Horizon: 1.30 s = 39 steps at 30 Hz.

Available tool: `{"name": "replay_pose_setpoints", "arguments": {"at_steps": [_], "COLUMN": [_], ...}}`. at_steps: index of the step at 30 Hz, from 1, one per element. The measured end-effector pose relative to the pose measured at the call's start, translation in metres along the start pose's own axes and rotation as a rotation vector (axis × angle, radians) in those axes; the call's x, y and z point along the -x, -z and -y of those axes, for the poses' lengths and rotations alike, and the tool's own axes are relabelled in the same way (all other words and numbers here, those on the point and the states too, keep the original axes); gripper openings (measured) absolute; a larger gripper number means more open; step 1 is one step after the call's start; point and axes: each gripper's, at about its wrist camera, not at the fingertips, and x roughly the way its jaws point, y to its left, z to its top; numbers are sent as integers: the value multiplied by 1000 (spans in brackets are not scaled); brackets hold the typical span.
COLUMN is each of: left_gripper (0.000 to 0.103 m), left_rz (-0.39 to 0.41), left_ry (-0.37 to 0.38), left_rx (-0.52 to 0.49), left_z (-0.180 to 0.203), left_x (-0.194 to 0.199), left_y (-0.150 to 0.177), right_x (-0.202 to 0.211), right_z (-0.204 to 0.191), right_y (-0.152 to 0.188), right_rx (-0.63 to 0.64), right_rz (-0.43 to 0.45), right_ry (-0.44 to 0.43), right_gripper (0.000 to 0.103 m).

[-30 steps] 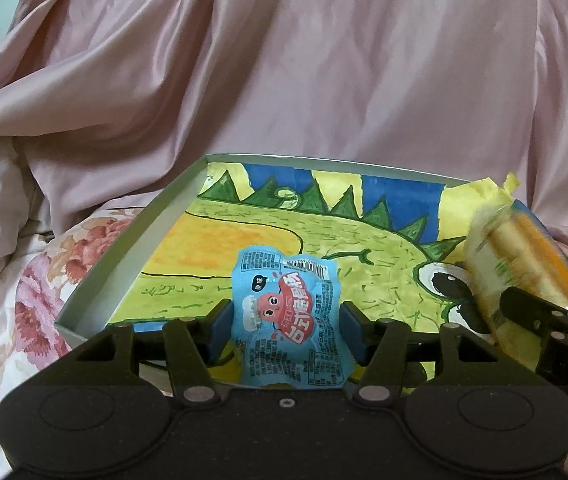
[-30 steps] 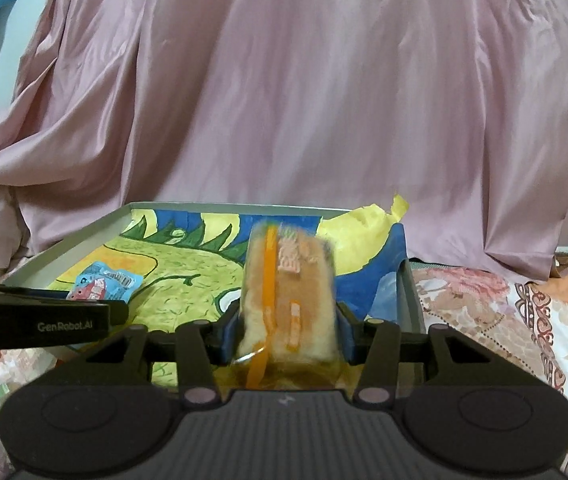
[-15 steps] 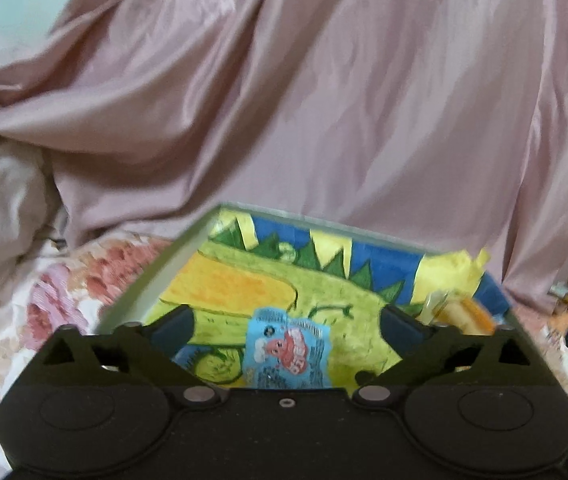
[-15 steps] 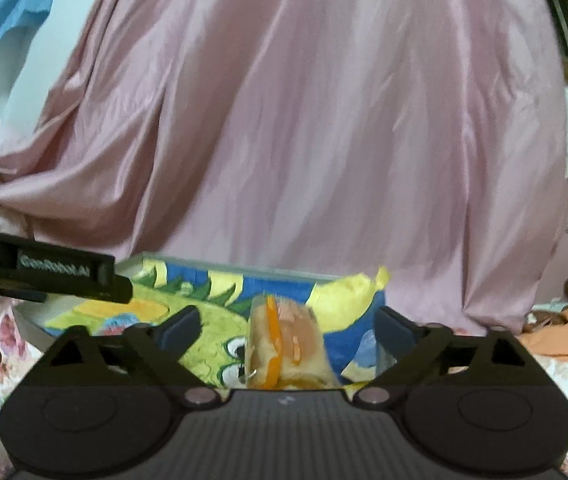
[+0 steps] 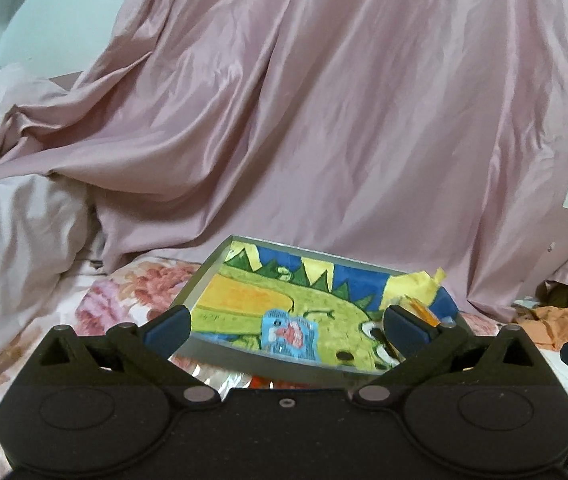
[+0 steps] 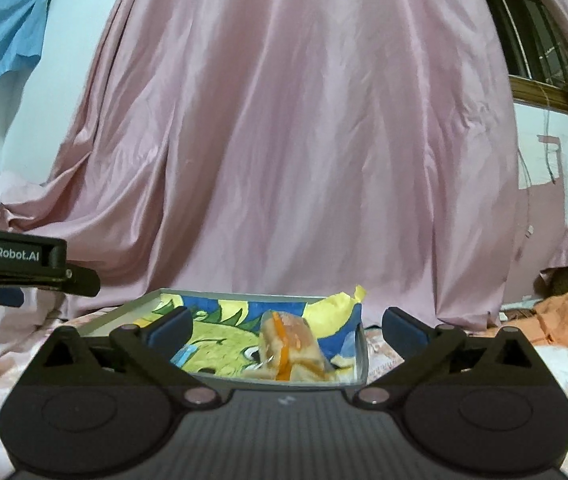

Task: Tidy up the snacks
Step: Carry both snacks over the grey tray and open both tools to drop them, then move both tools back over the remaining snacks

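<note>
Right now both of your tools stand wide apart and carry nothing. Your left tool [image 5: 287,325] has its blue-padded fingers [image 5: 167,328] spread to either side of the tray [image 5: 200,285], with open air between them. Your right tool [image 6: 287,326] is spread just as wide, raised over the tray's near edge.

Inside the tray, a shallow grey box lined with a bright cartoon drawing in green, yellow and blue, lies the blue snack packet [image 5: 288,333], flat on the picture near the front wall and a little left of middle. The clear-wrapped pastry [image 6: 291,346], pale with an orange stripe, sits in the tray's right part, close to the right wall; from your left wrist view only an orange sliver of it shows behind the right finger. The two snacks lie apart.

The tray rests on a floral bedsheet [image 5: 124,288]. A pink satin sheet [image 6: 303,140] drapes up behind it. An orange cloth [image 6: 563,316] lies crumpled at the far right.
</note>
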Motion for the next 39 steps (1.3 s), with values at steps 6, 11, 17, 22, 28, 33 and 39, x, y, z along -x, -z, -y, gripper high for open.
{"name": "replay_pose_setpoints", "arguments": {"at_steps": [6, 11, 17, 22, 28, 33, 39], "left_gripper": [102, 102, 102, 102, 102, 102, 102], "left_rz": [-43, -80, -134, -239, -358, -394, -427], "left_ry": [3, -12, -25, -34, -43, -48, -21], "left_rx": [25, 28, 38, 29, 37, 37, 63], "left_z": [-18, -37, -54, -60, -70, -72, -72], "left_x": [39, 66, 83, 81, 72, 65, 52], "left_y": [22, 45, 68, 87, 110, 119, 118], "right_x": [49, 75, 85, 70, 49, 37, 25], "right_z": [-5, -16, -25, -34, -23, -17, -18], "right_y": [8, 16, 26, 38, 53, 61, 63], "right_rx": [-54, -73, -107, -68, -138, -182, -183], "right_rz": [-21, -64, -192, -383, -541, -622, -683], "right_ry": [-17, -15, 4, 35, 61, 74, 44], "right_gripper": [103, 103, 103, 103, 103, 103, 103]}}
